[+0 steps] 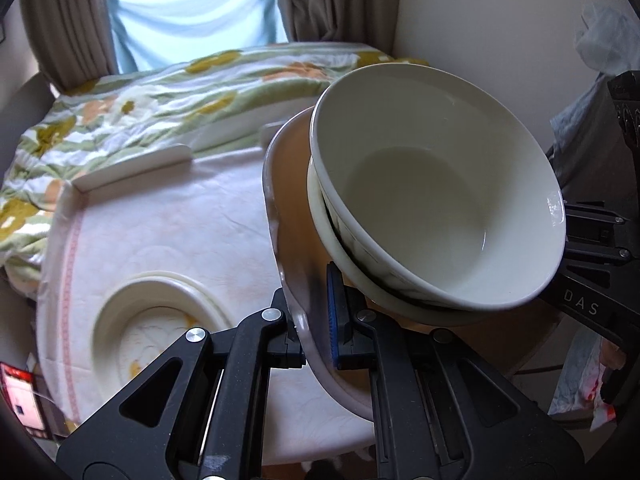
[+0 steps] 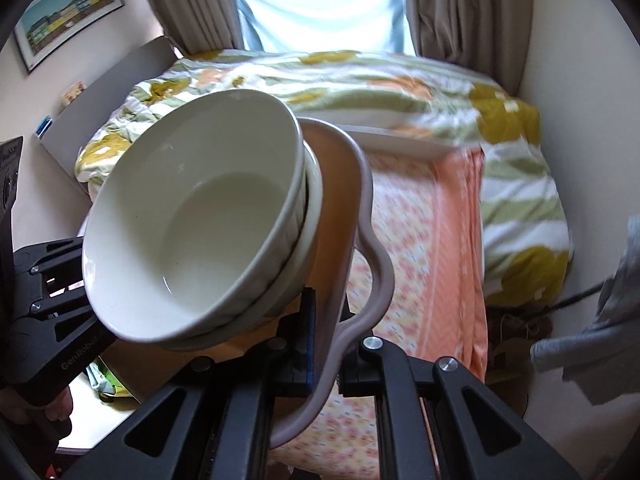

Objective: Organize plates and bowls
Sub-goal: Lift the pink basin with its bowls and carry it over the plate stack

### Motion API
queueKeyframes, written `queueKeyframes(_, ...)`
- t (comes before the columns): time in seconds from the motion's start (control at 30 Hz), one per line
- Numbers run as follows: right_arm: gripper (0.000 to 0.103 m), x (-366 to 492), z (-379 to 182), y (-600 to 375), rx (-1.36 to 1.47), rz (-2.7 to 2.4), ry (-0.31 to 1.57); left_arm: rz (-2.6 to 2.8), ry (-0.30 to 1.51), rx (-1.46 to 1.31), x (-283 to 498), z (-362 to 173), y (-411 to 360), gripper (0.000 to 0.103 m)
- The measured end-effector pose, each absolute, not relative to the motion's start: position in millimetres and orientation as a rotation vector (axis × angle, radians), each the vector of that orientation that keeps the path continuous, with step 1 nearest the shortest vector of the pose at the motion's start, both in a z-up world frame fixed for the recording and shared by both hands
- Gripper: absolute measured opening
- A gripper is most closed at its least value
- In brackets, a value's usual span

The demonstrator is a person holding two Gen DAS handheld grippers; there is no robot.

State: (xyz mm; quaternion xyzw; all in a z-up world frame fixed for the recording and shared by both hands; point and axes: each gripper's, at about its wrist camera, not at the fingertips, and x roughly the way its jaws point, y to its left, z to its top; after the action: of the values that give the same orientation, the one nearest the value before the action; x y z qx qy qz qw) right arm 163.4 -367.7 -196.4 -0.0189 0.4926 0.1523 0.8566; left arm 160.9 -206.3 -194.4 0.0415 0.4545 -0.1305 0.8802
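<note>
Both jaw pairs clamped on opposite rims of grey wavy-edged tray with tan inner face (image 1: 280, 216): left gripper (image 1: 318, 338) on one edge, right gripper (image 2: 324, 354) on other. Tray held aloft above cloth-covered table (image 1: 180, 216), carrying two nested white ceramic bowls (image 1: 436, 204). Stacking of bowls looks done. Left: cream patterned deep plate (image 1: 160, 316) alone on table; tray not yet set down.
</note>
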Motion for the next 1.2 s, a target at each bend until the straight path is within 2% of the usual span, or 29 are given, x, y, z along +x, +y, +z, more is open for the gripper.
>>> queueKeyframes(0.33,0.008,153,-177,-266,-0.021,0.346,1.012,-0.238,0.952,0.099,140,-175,-95,0.005)
queueKeyframes(0.63,0.008,138,-215,-177,0.016,0.348,1.066,-0.231,1.032,0.114,123,-216,-15,0.005)
queueKeyframes(0.93,0.008,138,-261,-151,0.006,0.318,1.111,-0.246,1.081,0.081,128,-270,3,0.005)
queueKeyframes(1.2,0.008,134,-275,-156,0.050,0.287,1.087,-0.240,1.073,0.084,130,-284,2,0.005)
